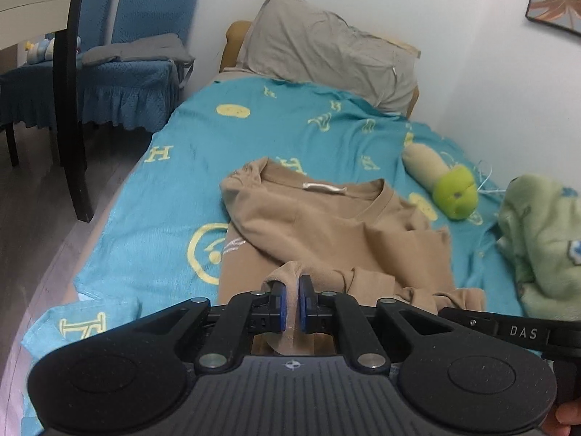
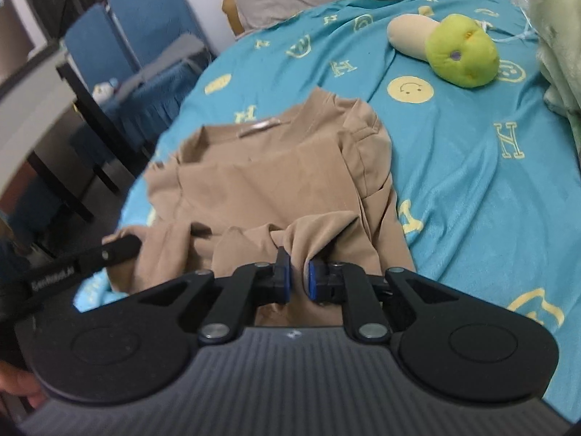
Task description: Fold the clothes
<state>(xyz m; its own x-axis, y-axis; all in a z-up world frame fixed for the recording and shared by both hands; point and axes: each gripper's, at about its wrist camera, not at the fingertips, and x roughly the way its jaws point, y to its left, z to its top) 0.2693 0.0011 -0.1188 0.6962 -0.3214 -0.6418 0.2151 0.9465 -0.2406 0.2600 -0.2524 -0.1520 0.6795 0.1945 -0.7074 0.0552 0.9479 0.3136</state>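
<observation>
A tan shirt lies on the turquoise bedspread, collar and neck label toward the far end, both sleeves folded in over the body. My left gripper is shut on a bunched fold of the shirt's near edge, and cloth shows between its blue pads. In the right wrist view the same shirt is pinched at its near edge by my right gripper, with a ridge of fabric rising between the pads. The two grippers sit side by side, low over the near part of the shirt.
A green and beige plush toy and a pale green blanket lie right of the shirt. A grey pillow leans at the head of the bed. Blue-covered chairs and a dark table leg stand left of the bed.
</observation>
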